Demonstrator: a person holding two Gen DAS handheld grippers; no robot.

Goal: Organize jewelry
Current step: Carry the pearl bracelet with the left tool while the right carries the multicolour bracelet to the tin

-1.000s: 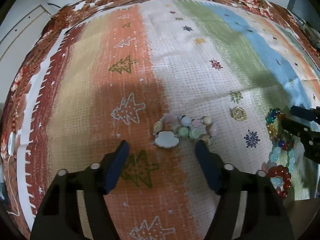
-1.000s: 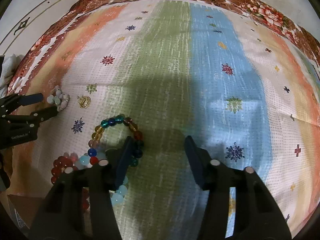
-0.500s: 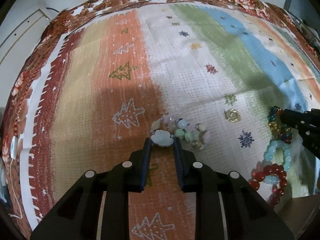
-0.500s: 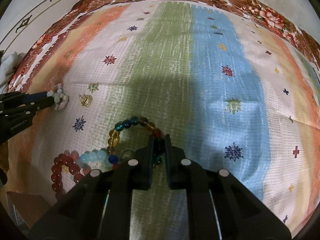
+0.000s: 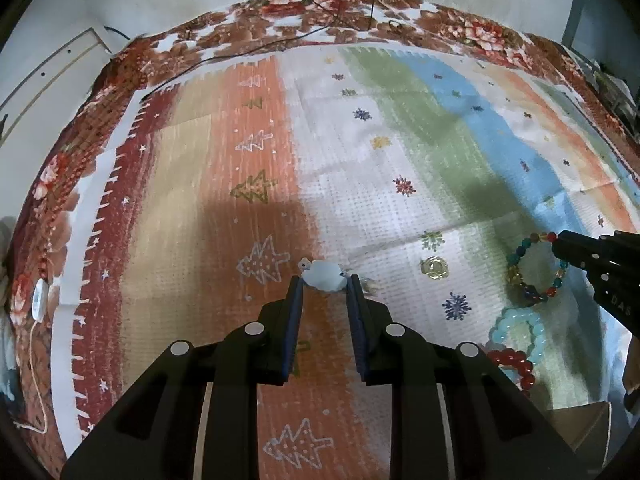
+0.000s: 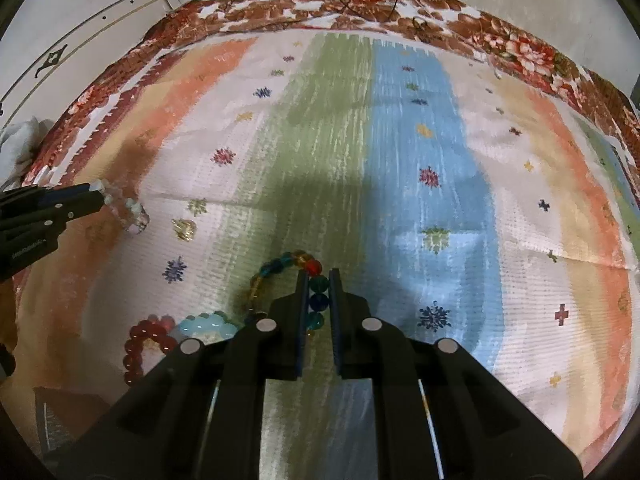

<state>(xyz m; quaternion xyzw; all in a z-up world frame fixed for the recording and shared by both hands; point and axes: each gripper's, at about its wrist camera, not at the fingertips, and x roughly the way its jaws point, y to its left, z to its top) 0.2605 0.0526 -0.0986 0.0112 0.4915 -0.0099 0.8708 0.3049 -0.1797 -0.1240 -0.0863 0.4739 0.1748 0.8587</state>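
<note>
My left gripper (image 5: 323,285) is shut on the pale pastel bead bracelet, gripping its white cloud-shaped charm (image 5: 323,274); the rest of its beads hang mostly hidden behind the fingers. In the right wrist view the same bracelet (image 6: 134,214) dangles off the cloth from the left gripper (image 6: 98,196). My right gripper (image 6: 319,280) is shut on the multicoloured glass bead bracelet (image 6: 280,266), with teal and blue beads between the pads. This bracelet (image 5: 532,264) also shows in the left wrist view, held by the right gripper (image 5: 560,242).
A light blue bead bracelet (image 5: 516,332) and a red bead bracelet (image 5: 512,364) lie on the striped cloth (image 5: 360,160) near its front edge. A small gold ring (image 5: 434,268) lies between the grippers. A brown cardboard box corner (image 5: 584,424) sits below the cloth's edge.
Both grippers closed from open, the left on the pastel bracelet's charm and the right on the multicoloured bracelet. Both bracelets have since been lifted from the cloth.
</note>
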